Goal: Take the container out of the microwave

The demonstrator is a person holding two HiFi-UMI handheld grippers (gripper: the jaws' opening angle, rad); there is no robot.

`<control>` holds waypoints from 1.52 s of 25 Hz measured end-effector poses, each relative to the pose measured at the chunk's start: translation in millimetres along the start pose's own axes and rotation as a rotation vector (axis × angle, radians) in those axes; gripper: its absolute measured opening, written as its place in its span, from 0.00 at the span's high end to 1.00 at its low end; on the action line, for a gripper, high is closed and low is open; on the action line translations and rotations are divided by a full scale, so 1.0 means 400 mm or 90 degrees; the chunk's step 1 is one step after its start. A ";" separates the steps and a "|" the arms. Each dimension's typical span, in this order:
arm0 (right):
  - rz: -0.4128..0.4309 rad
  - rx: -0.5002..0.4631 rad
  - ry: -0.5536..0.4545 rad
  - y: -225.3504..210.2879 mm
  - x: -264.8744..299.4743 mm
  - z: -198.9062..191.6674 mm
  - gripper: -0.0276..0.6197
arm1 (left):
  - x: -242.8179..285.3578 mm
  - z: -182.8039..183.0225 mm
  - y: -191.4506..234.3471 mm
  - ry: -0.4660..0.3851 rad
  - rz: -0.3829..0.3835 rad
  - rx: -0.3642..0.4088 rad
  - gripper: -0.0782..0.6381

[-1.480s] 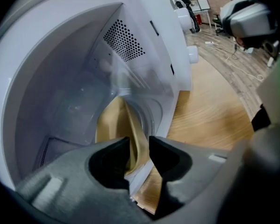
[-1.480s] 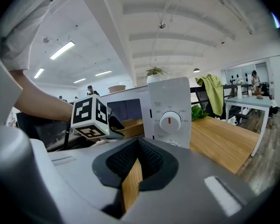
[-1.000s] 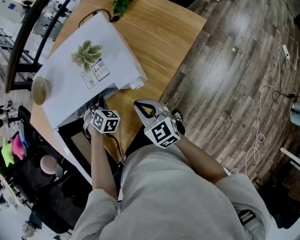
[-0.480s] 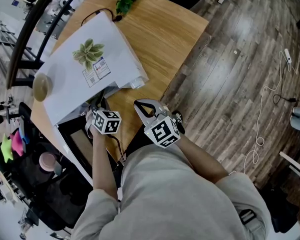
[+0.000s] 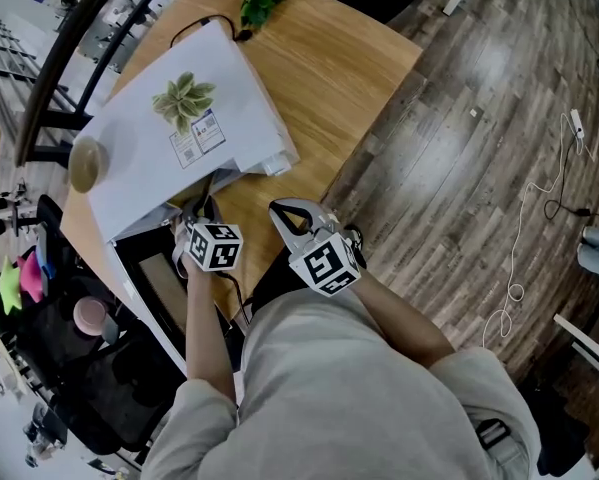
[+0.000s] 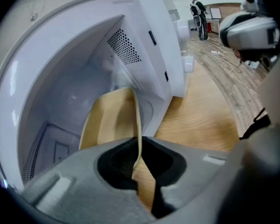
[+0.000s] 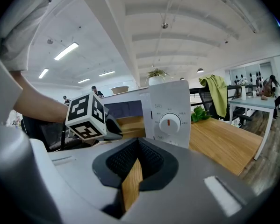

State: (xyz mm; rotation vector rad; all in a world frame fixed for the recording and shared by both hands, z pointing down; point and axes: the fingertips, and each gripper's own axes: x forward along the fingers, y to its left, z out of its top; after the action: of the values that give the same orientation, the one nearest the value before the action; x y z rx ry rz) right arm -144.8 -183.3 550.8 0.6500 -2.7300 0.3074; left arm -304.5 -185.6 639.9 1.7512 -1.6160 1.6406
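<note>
One microwave (image 5: 179, 148), one container (image 6: 109, 120)

Microwave (image 5: 241, 118): white body, standing on a wooden table near its edge. Door is swung fully open and the white cavity is exposed, with a perforated vent in its side wall. The control panel with a round dial sits beside the opening.

Container (image 6: 109, 120): pale beige, thin-walled and shallow, inside the cavity towards the front. Its near rim is pinched between the jaws of the left gripper (image 6: 140, 157), which have just been closing
</note>
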 end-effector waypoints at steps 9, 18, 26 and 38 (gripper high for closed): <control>0.014 -0.005 0.000 0.010 -0.009 0.000 0.94 | -0.025 -0.005 -0.018 -0.007 0.001 -0.035 0.85; 0.040 -0.016 0.009 0.028 -0.023 -0.012 0.94 | -0.059 -0.030 -0.046 -0.006 0.006 -0.084 0.85; 0.072 -0.033 0.011 0.054 -0.037 -0.013 0.94 | -0.099 -0.047 -0.081 -0.005 0.017 -0.115 0.85; 0.111 -0.053 0.013 0.073 -0.066 -0.026 0.94 | -0.153 -0.062 -0.142 -0.009 0.035 -0.168 0.85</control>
State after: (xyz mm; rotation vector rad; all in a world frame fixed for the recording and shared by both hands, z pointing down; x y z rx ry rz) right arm -133.5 -144.3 547.4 0.3845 -2.7680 0.2382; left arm -256.8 -113.8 625.4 1.6022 -1.8088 1.3654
